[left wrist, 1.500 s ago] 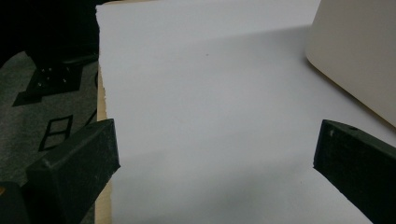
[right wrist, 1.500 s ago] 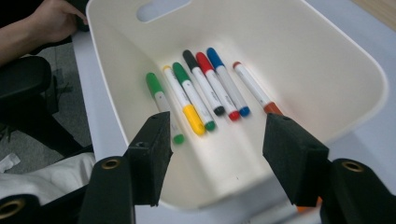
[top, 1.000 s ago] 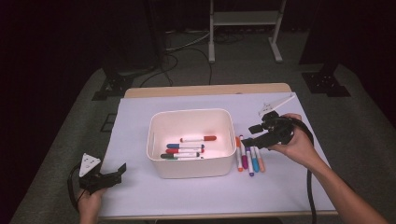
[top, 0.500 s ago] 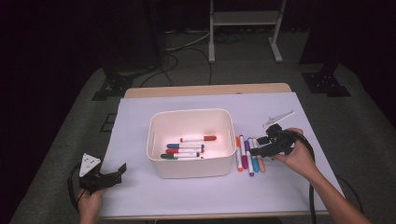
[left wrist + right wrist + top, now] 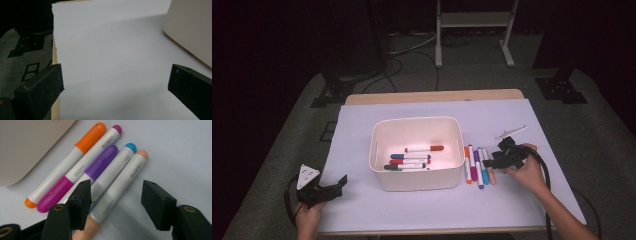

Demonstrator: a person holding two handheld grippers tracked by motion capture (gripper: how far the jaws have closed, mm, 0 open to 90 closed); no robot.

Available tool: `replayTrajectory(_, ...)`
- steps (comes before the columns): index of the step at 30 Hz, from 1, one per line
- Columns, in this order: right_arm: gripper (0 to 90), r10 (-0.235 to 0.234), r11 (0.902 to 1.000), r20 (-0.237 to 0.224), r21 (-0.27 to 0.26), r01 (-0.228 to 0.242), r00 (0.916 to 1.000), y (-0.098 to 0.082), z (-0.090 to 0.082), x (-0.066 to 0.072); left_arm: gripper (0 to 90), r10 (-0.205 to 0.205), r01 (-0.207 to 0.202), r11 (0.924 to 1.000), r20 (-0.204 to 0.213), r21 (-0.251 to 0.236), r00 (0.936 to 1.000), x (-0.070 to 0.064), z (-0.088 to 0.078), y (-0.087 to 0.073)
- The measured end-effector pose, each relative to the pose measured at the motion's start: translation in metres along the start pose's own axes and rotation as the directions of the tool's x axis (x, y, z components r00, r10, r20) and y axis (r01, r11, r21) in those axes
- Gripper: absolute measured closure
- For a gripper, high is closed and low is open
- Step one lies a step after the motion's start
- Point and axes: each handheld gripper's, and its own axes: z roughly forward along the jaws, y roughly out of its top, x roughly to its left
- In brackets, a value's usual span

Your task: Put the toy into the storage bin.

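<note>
A white bin [image 5: 417, 131] in the middle of the table holds several markers [image 5: 412, 160]. To its right lie an orange [image 5: 467, 169], a magenta [image 5: 472, 167], a purple [image 5: 478, 170], a blue [image 5: 484, 172] and a peach marker [image 5: 490, 175]. My right gripper [image 5: 490, 163] is low over this row. In the right gripper view its jaws [image 5: 117, 205] straddle the peach marker [image 5: 125, 177] beside the blue one [image 5: 120, 162]. They have just been closing, and a gap remains at the right pad. My left gripper [image 5: 337, 186] rests open at the front left over bare paper [image 5: 115, 80].
A white sheet [image 5: 532, 130] covers the table, with a wooden edge [image 5: 432, 96] at the back. The bin's corner [image 5: 192, 27] stands ahead and right of the left jaws. Cables trail from both grippers. Stand legs and black bases sit on the floor behind.
The right gripper has come down from above the table to the marker row and its jaws have narrowed around the peach marker. The left gripper has stayed put.
</note>
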Motion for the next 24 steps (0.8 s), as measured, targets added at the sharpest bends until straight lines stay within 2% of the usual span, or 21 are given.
replayTrajectory(9, 46.1, -0.001, 0.9998, 0.107, 0.019, -0.001, 0.9942, -0.013, -0.006, -0.007, 0.0, 0.005, -0.005, 1.0000, 0.000, 0.002, 1.0000, 0.000, 0.000, 0.000)
replayTrajectory(12, 52.5, 0.009, 0.9998, 0.135, 0.015, -0.011, 0.9908, -0.019, -0.012, -0.011, 0.0, 0.007, -0.007, 1.0000, -0.001, 0.004, 1.0000, 0.000, 0.000, 0.000)
replayTrajectory(16, 67.0, 0.016, 0.9999, 0.171, -0.006, -0.016, 0.9852, -0.026, -0.017, -0.016, 0.0, 0.009, -0.009, 1.0000, -0.003, 0.003, 1.0000, -0.001, 0.000, 0.000)
replayTrajectory(20, 75.3, 0.027, 0.9996, 0.182, -0.012, -0.026, 0.9829, -0.028, -0.018, -0.019, 0.0, 0.009, -0.009, 1.0000, -0.003, 0.002, 1.0000, -0.001, 0.000, 0.000)
replayTrajectory(24, 75.7, 0.057, 0.9984, 0.148, -0.013, -0.056, 0.9874, -0.030, -0.021, -0.022, 0.0, 0.008, -0.008, 1.0000, -0.003, 0.002, 1.0000, 0.000, 0.000, 0.000)
